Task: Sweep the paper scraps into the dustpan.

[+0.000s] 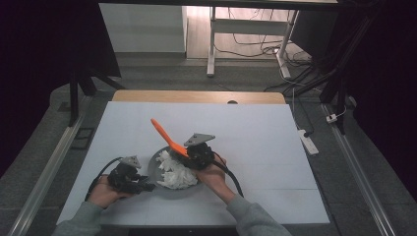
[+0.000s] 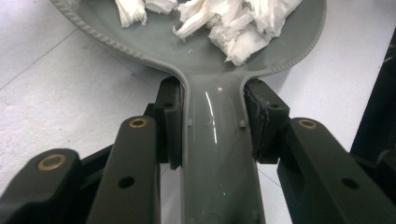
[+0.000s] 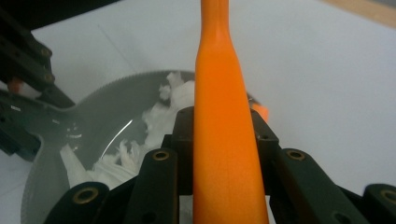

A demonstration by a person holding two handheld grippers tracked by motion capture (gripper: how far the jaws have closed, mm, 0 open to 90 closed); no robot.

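A grey pan (image 1: pixel 156 158) lies on the white table, holding a heap of torn white paper scraps (image 1: pixel 177 173). My left gripper (image 1: pixel 142 187) is shut on the pan's handle (image 2: pixel 217 154), with the pan's bowl (image 2: pixel 154 44) and the white paper scraps (image 2: pixel 238 28) just beyond the jaws. My right gripper (image 1: pixel 192 158) is shut on an orange spatula (image 1: pixel 166 136), whose long end rises up and to the far left over the pan. In the right gripper view the orange spatula (image 3: pixel 223 140) runs between the jaws, above the grey pan (image 3: pixel 107 112) and the paper scraps (image 3: pixel 166 109).
The white table (image 1: pixel 255 147) has a wooden strip (image 1: pixel 196 96) along its far edge. Beyond it stand a white desk frame (image 1: pixel 212 44) and loose cables on the floor. A power strip (image 1: pixel 310 140) lies on the floor at the right.
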